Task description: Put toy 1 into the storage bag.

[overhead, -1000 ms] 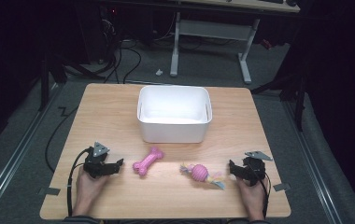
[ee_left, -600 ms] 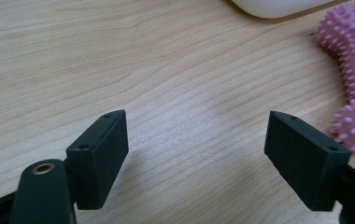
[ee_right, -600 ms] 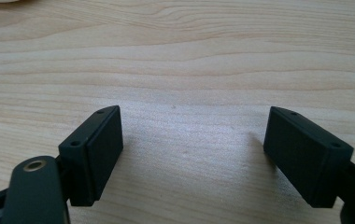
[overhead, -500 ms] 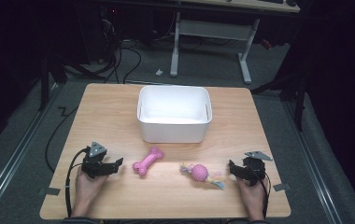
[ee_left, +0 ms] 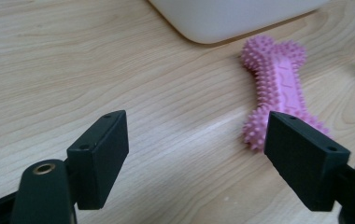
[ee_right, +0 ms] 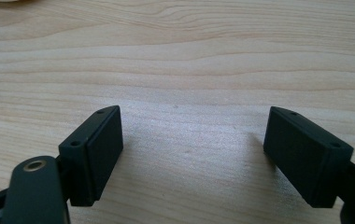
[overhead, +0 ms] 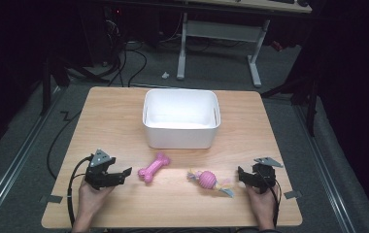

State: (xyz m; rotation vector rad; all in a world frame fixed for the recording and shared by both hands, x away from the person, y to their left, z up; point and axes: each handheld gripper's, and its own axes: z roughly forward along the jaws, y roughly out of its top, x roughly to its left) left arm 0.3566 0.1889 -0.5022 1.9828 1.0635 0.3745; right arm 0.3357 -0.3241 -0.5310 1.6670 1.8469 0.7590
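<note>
Left gripper [overhead: 124, 173]: jaws spread, empty, resting at the table's [overhead: 250, 121] 7 o'clock corner. The pink spiked bone toy [overhead: 154, 167] lies just beside it, toward 3 o'clock. Right gripper [overhead: 240, 175]: jaws spread, empty, at 5 o'clock, near the pink rope ball toy [overhead: 208, 179]. White bin [overhead: 181, 136] stands at centre.

Risk, as judged: the bone sits off-centre in the left gripper view, behind one jaw; closing now would nudge it aside. Soft spikes may slip.

No legible markings found.
</note>
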